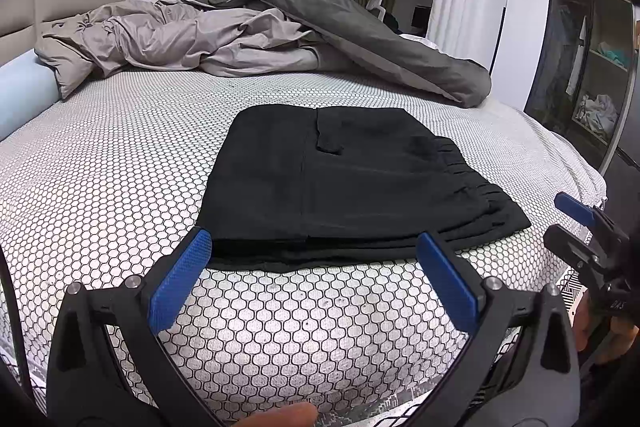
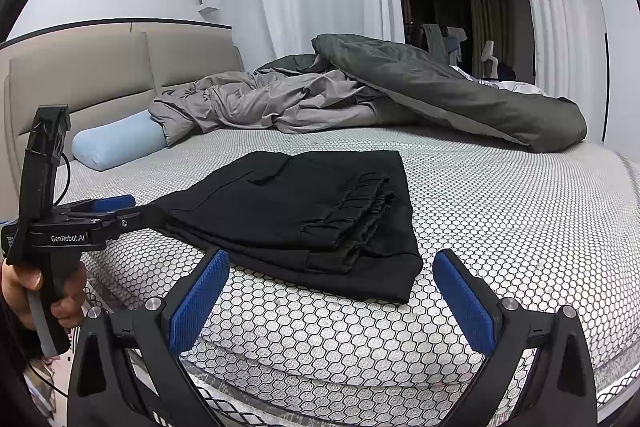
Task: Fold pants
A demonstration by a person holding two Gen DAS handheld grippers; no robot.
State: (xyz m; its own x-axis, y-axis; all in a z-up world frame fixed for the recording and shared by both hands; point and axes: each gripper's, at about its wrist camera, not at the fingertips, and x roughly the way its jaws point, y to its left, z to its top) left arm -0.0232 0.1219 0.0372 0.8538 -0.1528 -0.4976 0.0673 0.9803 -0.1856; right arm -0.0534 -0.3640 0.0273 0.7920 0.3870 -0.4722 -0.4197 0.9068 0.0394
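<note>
The black pants [image 1: 352, 187] lie folded into a compact stack on the bed, elastic waistband [image 2: 360, 203] on top toward the right. My left gripper [image 1: 314, 235] is open just in front of the stack's near edge, with nothing between its blue pads. My right gripper [image 2: 331, 254] is also open and holds nothing, its fingers straddling the stack's near right corner without touching it. In the right wrist view the left gripper [image 2: 120, 205] shows at the stack's left corner, held by a hand [image 2: 24, 291]. The right gripper [image 1: 576, 211] shows at the edge of the left wrist view.
The bed [image 1: 120, 187] has a white cover with a black honeycomb print. A rumpled grey duvet [image 2: 400, 95] is piled at the back, and a light blue bolster [image 2: 116, 143] lies by the padded headboard [image 2: 100, 75]. A glass-front wardrobe [image 1: 588, 67] stands at the right.
</note>
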